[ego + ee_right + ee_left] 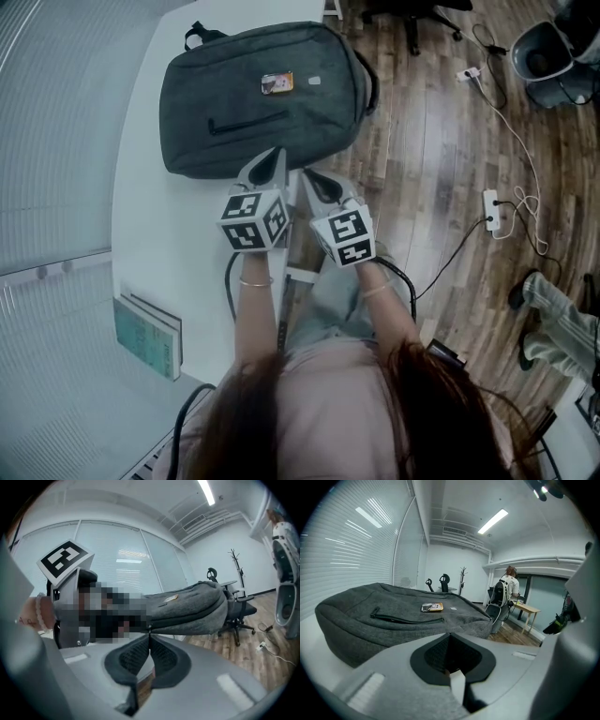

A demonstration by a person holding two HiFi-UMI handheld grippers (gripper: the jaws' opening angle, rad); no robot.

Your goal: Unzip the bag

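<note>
Nearest me, my right gripper [149, 637] has its fingers pinched on the zip pull [149, 627] at the bag's [262, 103] near edge. My left gripper [449, 637], just beside it, has its fingers pressed together against the bag.

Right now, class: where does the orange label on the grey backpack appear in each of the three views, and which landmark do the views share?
Head view: orange label, upper centre, on the bag's top face.
Left gripper view: the label sits near the centre, beyond the closed jaws.
Right gripper view: the label is small, just right of centre, seen almost edge-on.
Shared landmark: the grey backpack itself.
</note>
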